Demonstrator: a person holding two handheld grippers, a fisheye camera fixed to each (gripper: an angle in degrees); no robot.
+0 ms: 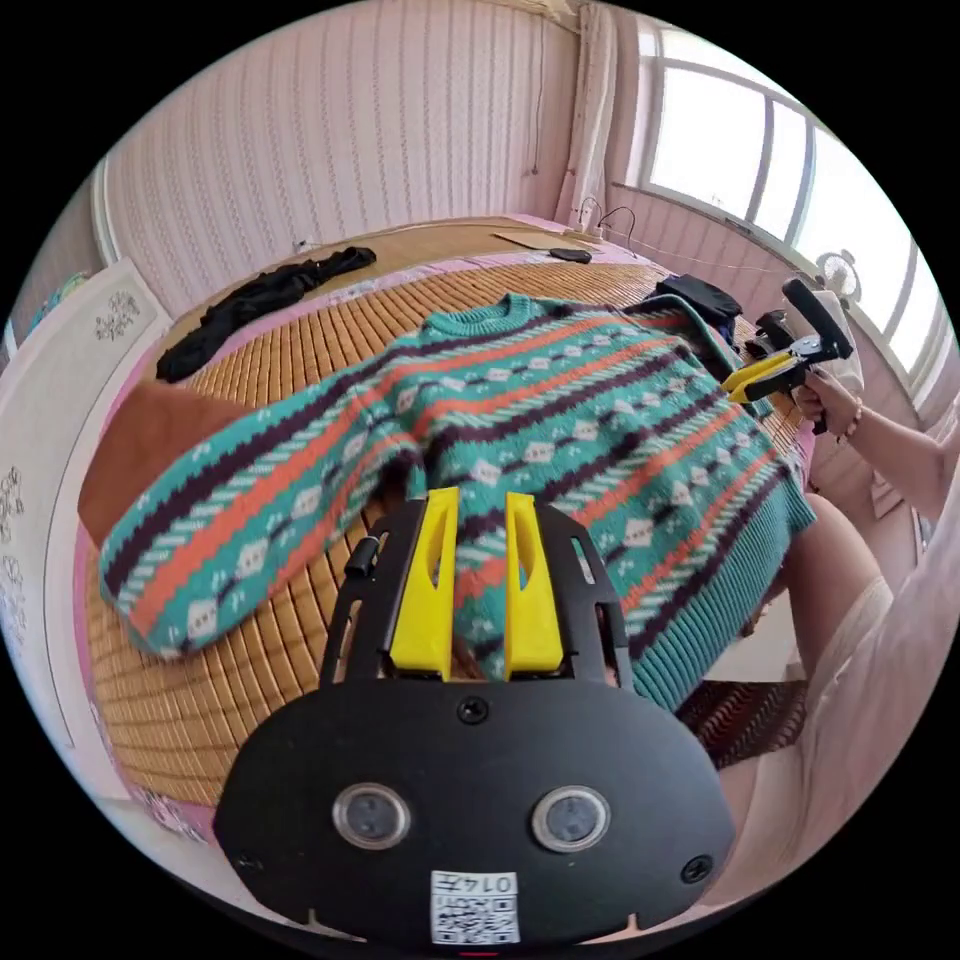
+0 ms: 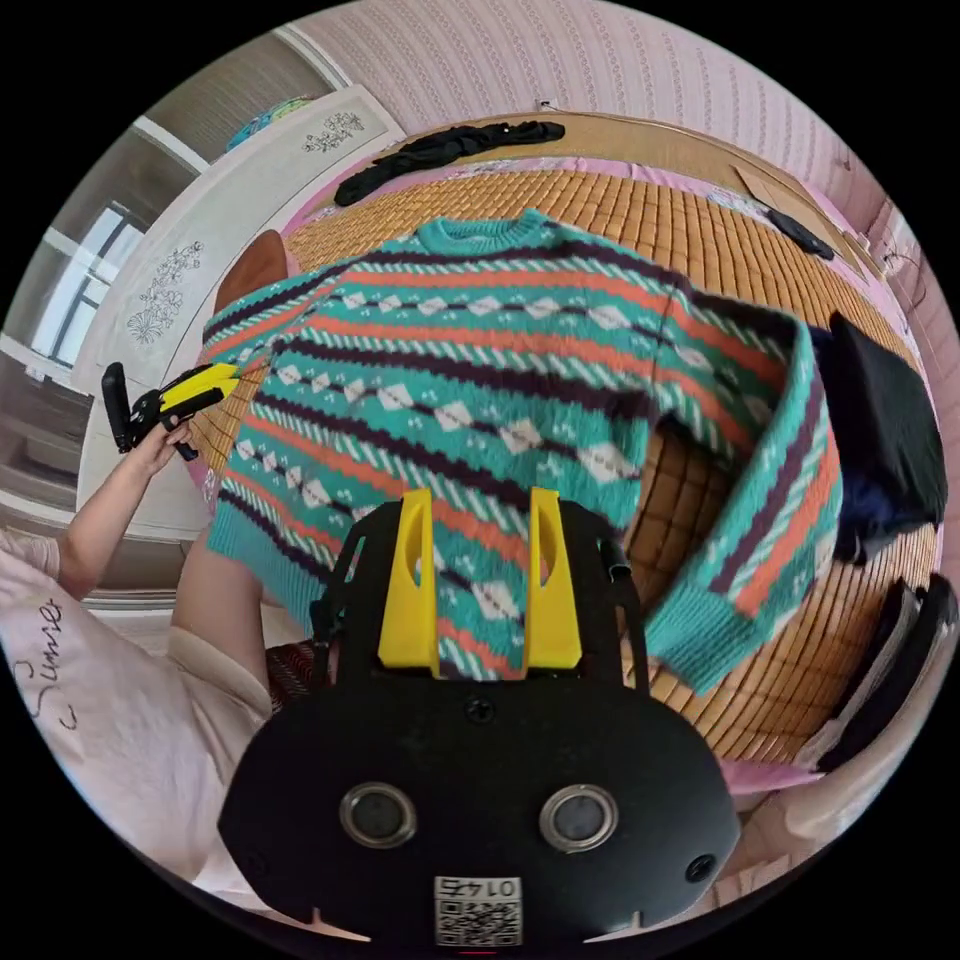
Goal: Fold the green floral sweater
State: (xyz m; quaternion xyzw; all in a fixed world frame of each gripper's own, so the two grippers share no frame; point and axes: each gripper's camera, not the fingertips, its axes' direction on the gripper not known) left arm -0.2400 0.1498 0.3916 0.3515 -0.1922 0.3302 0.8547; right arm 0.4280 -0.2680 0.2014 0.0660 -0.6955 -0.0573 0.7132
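The green floral sweater (image 1: pixel 560 420) lies spread flat, front up, on a woven bamboo mat (image 1: pixel 200 690) over a bed, its collar toward the top of both frames and its hem hanging slightly over the near edge. The left gripper view takes in a bright window (image 1: pixel 760 160) at the upper right and a long black garment (image 1: pixel 260 300) at the upper left, with one sleeve of the sweater stretched toward the lower left. The right gripper view instead shows a white cabinet door (image 2: pixel 200 280) with flower decals at the upper left and a dark pile of clothes (image 2: pixel 885 440) at the right edge, beside the other sleeve, which bends down toward the lower right. The left gripper (image 1: pixel 478 580), at the bottom centre of its own view, has its yellow jaws spread apart above the hem, holding nothing. The right gripper (image 2: pixel 478 590) likewise sits with its jaws parted over the hem area, nothing between them. Each gripper also appears small in the other view, held in a hand (image 2: pixel 160 445) near the sweater's side edge; whether those tips touch the knit cannot be told.
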